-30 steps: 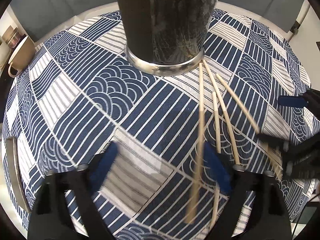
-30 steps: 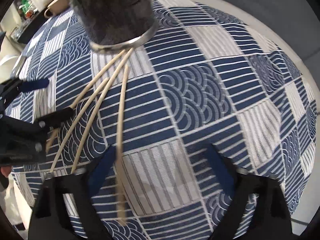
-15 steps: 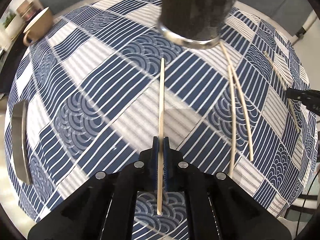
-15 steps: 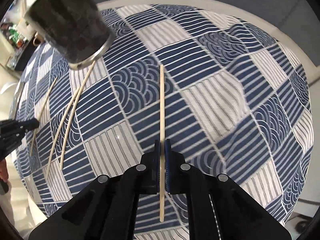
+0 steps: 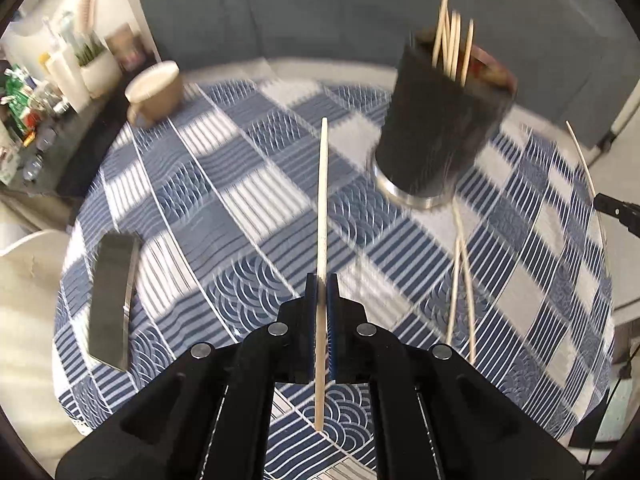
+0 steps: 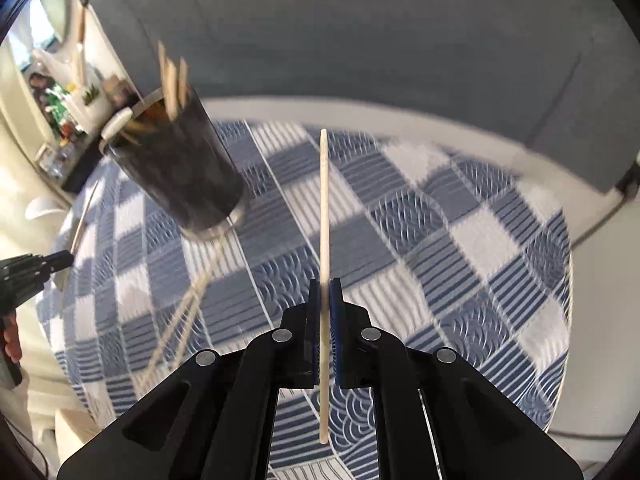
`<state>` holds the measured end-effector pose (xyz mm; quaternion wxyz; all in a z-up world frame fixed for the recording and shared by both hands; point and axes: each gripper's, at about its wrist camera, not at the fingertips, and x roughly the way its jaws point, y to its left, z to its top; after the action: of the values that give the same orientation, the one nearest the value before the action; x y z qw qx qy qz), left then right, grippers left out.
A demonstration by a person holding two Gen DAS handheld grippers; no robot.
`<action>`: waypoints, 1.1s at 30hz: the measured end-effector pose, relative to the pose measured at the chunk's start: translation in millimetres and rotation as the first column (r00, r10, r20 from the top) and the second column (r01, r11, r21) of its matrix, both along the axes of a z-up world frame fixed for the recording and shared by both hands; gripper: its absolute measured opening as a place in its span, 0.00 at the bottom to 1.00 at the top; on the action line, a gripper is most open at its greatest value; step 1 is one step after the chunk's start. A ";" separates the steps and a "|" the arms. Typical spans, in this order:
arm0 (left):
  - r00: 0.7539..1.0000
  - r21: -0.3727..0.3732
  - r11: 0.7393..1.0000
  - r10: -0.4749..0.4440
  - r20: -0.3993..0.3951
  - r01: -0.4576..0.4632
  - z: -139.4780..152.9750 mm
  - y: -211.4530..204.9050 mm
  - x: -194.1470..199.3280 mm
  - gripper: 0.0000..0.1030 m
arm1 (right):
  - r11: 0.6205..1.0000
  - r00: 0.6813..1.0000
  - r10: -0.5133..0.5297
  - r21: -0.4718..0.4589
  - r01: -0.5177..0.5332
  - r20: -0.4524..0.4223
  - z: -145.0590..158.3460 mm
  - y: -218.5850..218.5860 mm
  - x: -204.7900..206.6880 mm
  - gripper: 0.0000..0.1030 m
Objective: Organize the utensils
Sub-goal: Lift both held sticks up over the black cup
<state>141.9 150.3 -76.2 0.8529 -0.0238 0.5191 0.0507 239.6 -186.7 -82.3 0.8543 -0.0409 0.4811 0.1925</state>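
Note:
My left gripper (image 5: 321, 284) is shut on a pale wooden chopstick (image 5: 322, 200) and holds it above the table, pointing forward. My right gripper (image 6: 325, 288) is shut on another chopstick (image 6: 324, 208), also raised. A dark cylindrical holder (image 5: 440, 128) with a metal base stands on the table with several chopsticks upright in it; it also shows in the right wrist view (image 6: 180, 168). Two loose chopsticks (image 5: 460, 280) lie on the cloth by its base, also seen in the right wrist view (image 6: 184, 312).
The round table wears a blue and white patterned cloth (image 5: 240, 208). A tan mug (image 5: 154, 94) stands at the far left edge. A flat metal piece (image 5: 110, 296) lies at the left. A cluttered shelf (image 5: 36, 92) is beyond the table.
Both grippers closed on a chopstick each and have lifted them well above the cloth. The holder now appears farther away, with its top visible.

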 end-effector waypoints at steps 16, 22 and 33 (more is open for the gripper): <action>0.965 0.045 0.997 -0.068 0.251 0.059 123.2 -32.7 42.5 0.05 | 0.985 0.972 0.070 0.141 -0.104 0.224 120.8 51.1 13.8 0.04; 0.943 -0.029 0.987 -0.140 0.301 0.156 139.5 -49.3 68.0 0.05 | 0.949 0.960 0.113 0.260 -0.180 0.255 140.3 72.2 23.8 0.04; 0.863 -0.169 0.943 -0.176 0.473 0.286 147.2 -42.7 92.6 0.05 | 0.885 0.910 0.068 0.396 -0.244 0.409 147.3 90.6 39.6 0.04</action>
<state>234.5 107.6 71.0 0.9409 -0.0724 0.3080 -0.1208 279.1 -96.1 65.0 0.8999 0.0764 0.2439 0.3533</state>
